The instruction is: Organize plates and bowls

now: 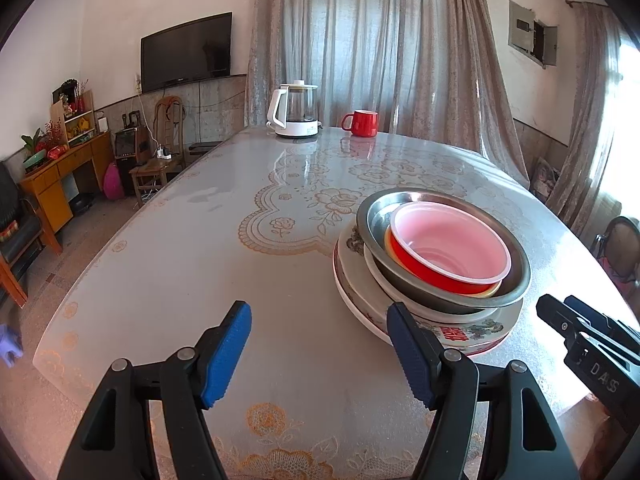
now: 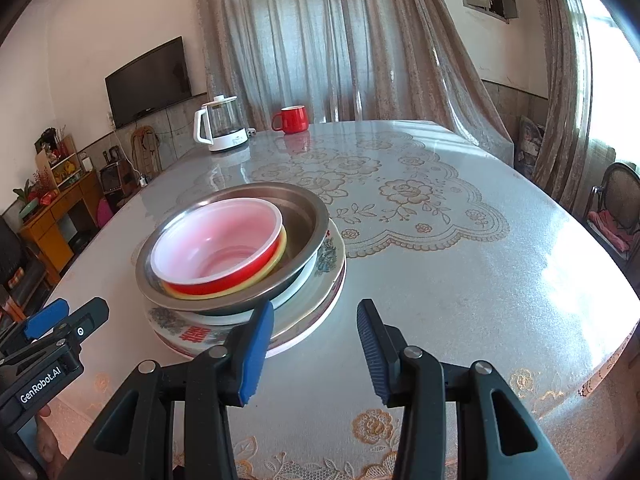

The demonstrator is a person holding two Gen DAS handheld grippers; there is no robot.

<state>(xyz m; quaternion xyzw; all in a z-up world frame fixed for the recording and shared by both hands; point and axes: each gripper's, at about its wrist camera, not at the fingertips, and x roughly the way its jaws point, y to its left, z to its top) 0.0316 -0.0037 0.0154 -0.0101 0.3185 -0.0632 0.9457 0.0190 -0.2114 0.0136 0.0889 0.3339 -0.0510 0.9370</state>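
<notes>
Inside steel basin [image 1: 448, 292], red bowl [image 1: 440, 268]

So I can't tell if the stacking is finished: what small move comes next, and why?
Probably draw both claws back. The red plastic bowl already sits nested in the steel basin on the patterned plates, and the left claw and right claw are open, holding nothing.
</notes>
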